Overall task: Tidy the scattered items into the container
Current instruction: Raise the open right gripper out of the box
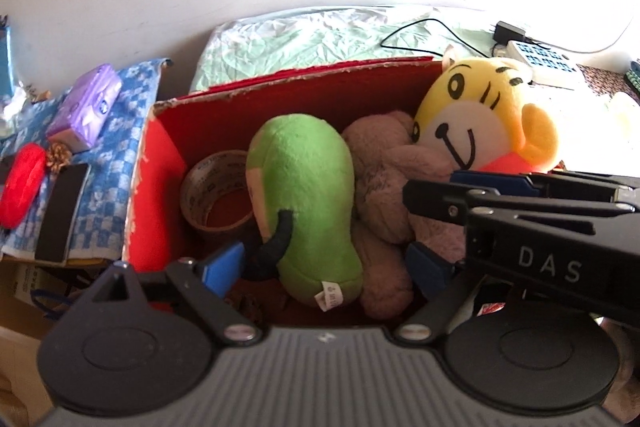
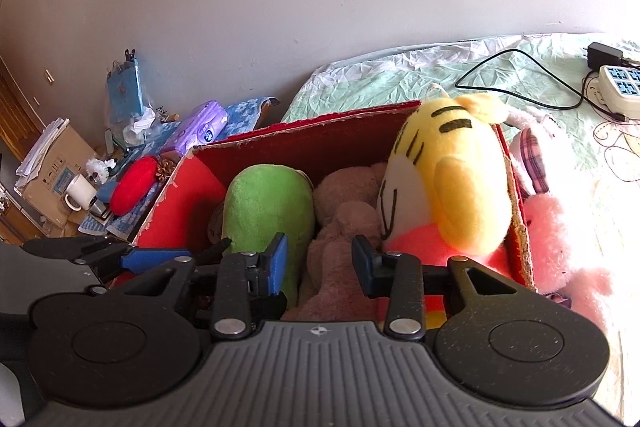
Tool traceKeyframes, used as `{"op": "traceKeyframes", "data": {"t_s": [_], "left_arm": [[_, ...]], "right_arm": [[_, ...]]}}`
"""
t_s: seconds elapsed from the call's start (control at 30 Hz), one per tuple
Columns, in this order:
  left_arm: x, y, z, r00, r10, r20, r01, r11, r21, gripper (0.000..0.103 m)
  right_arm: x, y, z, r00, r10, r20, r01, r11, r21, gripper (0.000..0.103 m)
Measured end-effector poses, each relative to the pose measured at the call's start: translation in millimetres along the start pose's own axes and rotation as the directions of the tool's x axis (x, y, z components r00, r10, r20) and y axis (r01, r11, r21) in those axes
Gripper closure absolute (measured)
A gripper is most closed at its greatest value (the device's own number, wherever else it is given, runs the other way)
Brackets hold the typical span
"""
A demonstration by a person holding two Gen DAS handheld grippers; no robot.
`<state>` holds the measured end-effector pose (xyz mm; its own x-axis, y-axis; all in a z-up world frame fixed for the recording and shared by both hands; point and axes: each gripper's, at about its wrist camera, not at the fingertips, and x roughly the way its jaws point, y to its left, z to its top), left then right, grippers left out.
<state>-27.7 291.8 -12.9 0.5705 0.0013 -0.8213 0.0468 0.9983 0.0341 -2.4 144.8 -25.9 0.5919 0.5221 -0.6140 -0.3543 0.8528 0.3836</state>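
A red cardboard box (image 1: 160,187) (image 2: 320,139) stands on the bed. Inside lie a green plush (image 1: 304,195) (image 2: 268,207), a brown plush (image 1: 384,187) (image 2: 344,227), a yellow tiger plush (image 1: 476,123) (image 2: 452,183) and a tape roll (image 1: 218,191). My left gripper (image 1: 320,263) is open, its blue pads either side of the green plush's lower end. My right gripper (image 2: 320,263) is open and empty over the brown plush; it also shows in the left wrist view (image 1: 480,195). A pink plush (image 2: 556,223) lies outside the box's right wall.
Left of the box, a blue checked cloth (image 1: 108,155) carries a purple tissue pack (image 1: 86,107) (image 2: 200,127), a red pouch (image 1: 22,195) (image 2: 132,183) and a black block (image 1: 60,215). A white mug (image 2: 80,191) stands there. A power strip (image 2: 620,87) and cables lie on the bed.
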Motion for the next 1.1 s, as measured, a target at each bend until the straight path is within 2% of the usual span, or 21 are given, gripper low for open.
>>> {"op": "traceKeyframes", "data": {"t_s": [0.2,0.5,0.63,0.83,1.0,1.1], "left_arm": [[-3.7,-3.7,-0.9,0.998,0.066,0.000,-0.066,0.997,-0.033,0.014],[-5.2,-5.8,-2.5,0.993,0.113,-0.037,-0.115,0.992,-0.057,0.012],[-8.2,-4.9,-2.7,0.993,0.111,-0.036,-0.113,0.992,-0.052,0.012],[-11.5,-4.1,-3.5,0.995,0.092,-0.022,-0.094,0.994,-0.054,0.010],[-21.7,-4.5,-7.9,0.998,0.053,0.038,-0.050,0.996,-0.071,0.008],[-29.8,-9.4,-9.1,0.994,0.059,0.089,-0.050,0.994,-0.099,0.008]], "right_arm": [[-6.6,-6.5,0.4,1.000,0.027,-0.006,-0.026,1.000,0.012,0.071],[-20.4,-7.3,-2.9,0.999,0.032,-0.004,-0.032,0.999,0.018,0.071],[-30.4,-5.9,-5.9,0.998,0.059,0.032,-0.060,0.998,0.035,0.071],[-44.7,-3.4,-11.3,0.997,0.040,0.066,-0.041,0.999,0.020,0.070],[-57.2,-11.4,-14.8,0.995,0.023,0.094,-0.026,0.999,0.031,0.067],[-62.6,-21.3,-14.9,0.995,0.017,0.099,-0.022,0.999,0.043,0.066]]}}
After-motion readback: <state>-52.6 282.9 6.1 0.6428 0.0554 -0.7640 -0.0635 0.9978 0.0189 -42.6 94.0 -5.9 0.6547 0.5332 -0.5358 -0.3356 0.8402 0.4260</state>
